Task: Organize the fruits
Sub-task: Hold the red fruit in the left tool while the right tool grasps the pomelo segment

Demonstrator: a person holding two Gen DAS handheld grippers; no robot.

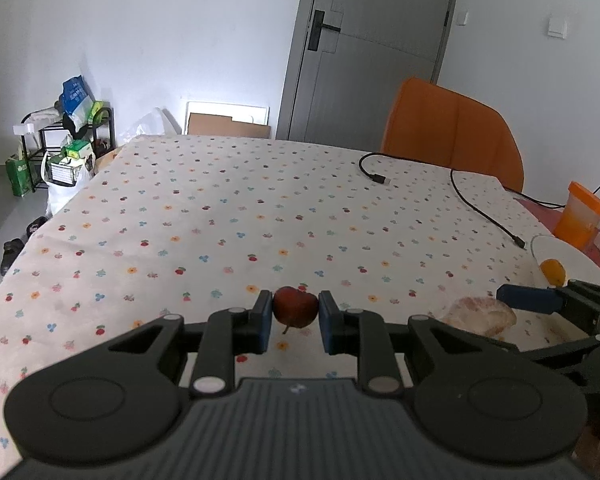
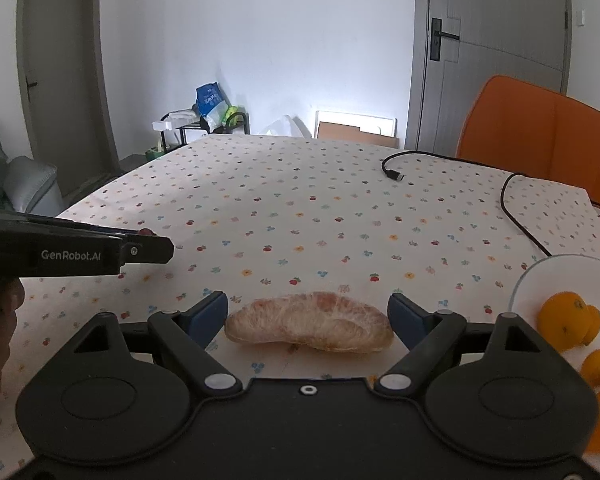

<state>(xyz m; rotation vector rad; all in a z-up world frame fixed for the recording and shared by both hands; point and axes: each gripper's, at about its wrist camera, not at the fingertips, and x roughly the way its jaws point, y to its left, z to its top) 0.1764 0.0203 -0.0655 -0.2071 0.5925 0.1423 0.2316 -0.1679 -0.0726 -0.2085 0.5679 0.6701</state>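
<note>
Closing left gripper snug on small red fruit, we squeeze gently; right gripper wide open, empty, we center it around pomelo segment before pinching.

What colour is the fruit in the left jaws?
Dark red fruit, clearest in the left wrist view.
</note>
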